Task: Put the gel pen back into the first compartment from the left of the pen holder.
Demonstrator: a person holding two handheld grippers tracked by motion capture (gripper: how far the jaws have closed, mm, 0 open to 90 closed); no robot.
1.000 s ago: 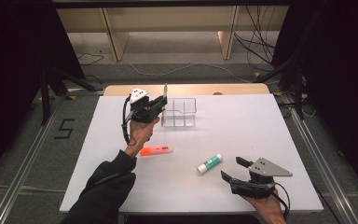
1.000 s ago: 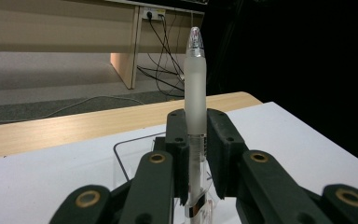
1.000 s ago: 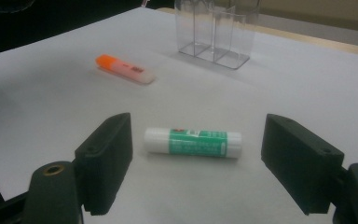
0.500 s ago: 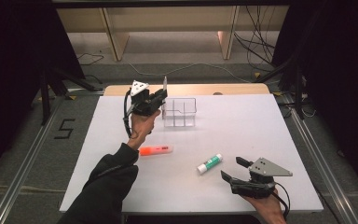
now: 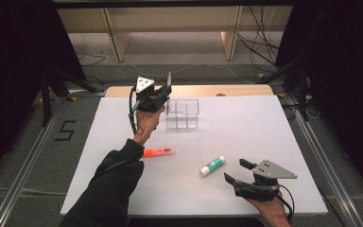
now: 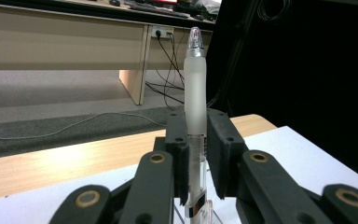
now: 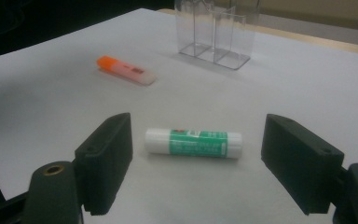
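Nearest the person, the right tool [image 5: 238,172] rested low on the white counter [image 5: 264,127] with its jaws spread wide and nothing between them. In the right gripper view the right tool [image 7: 196,161] looked straight at the glue stick [image 7: 193,142], which lay on its side just ahead of the open jaws, not touched by either one. From above, that glue stick [image 5: 212,165] sat just beyond the tool's tips, so it looked lined up for a pick that had not yet begun.

A little farther out and to the left lay the orange highlighter [image 5: 158,152], flat on the counter and well apart from either tool. It too remained to be dealt with.

Farther still, the left tool [image 5: 163,97] was raised at the left edge of the clear organizer [image 5: 183,113], clenched on a frosted pen [image 6: 195,93]. In the left gripper view the pen stood upright between the two pads, its clear tip pointing up and its lower end near the organizer's rim. Whether that end had entered a compartment could not be told.

Judged from this, the job seemed to be filling the organizer with the stationery. No compartment showed anything inside, so the work was at an early stage: one pen was at the point of being placed, and the glue stick and highlighter were left on the counter.
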